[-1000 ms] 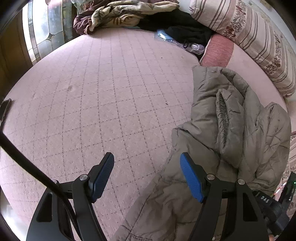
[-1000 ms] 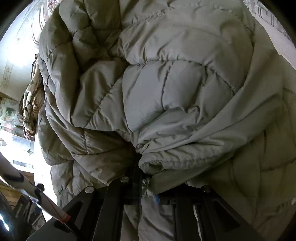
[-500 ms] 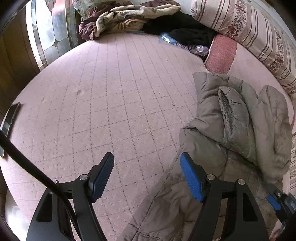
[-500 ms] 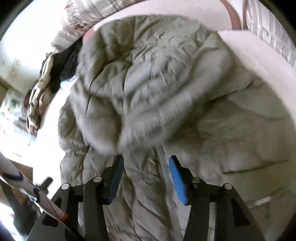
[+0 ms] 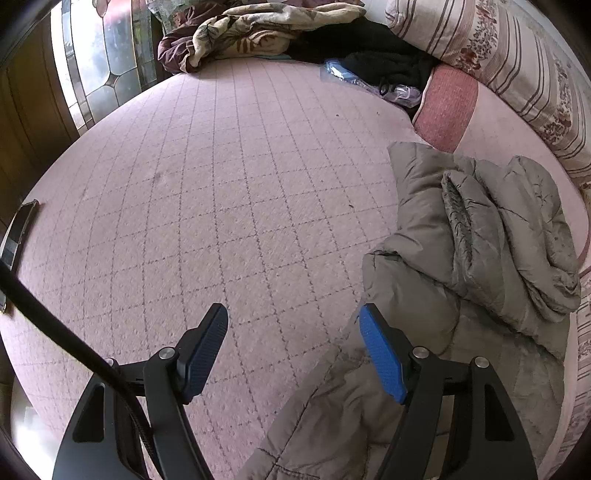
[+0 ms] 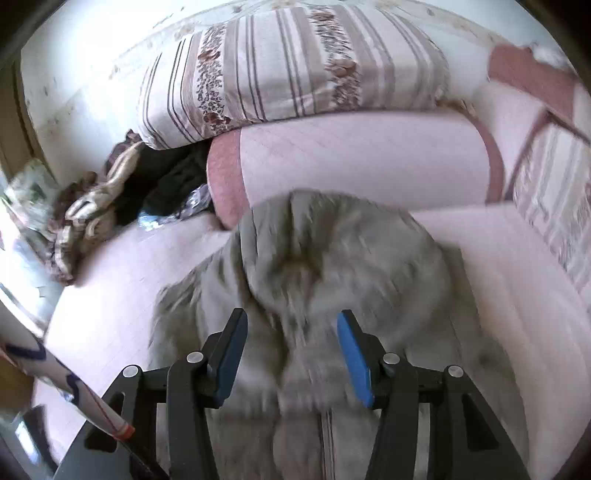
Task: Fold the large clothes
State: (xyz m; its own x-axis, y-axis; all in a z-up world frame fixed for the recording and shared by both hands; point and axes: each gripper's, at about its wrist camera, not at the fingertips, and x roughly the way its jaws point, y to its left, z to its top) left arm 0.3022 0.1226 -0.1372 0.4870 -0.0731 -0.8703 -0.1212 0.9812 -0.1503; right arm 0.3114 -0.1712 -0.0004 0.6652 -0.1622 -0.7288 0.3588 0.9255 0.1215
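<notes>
A grey-green puffer jacket point(image 5: 476, 258) lies crumpled on the pink quilted bed point(image 5: 221, 203), at the right of the left wrist view. My left gripper point(image 5: 293, 325) is open and empty, above the bed at the jacket's left edge; its right finger is over the jacket. In the right wrist view the jacket point(image 6: 332, 266) is blurred and lies bunched just ahead of my right gripper point(image 6: 291, 332), which is open, empty and raised above it.
A striped floral pillow point(image 6: 295, 74) and a pink bolster point(image 6: 362, 158) lie behind the jacket. A heap of brown and black clothes point(image 5: 266, 33) and a plastic bag point(image 5: 354, 74) sit at the bed's far end. A glass-panelled door point(image 5: 103, 66) stands at the left.
My right gripper let go of the jacket, opened, and pulled back and up from it. The dropped fold settled onto the jacket. My left gripper stayed open and shifted slightly.
</notes>
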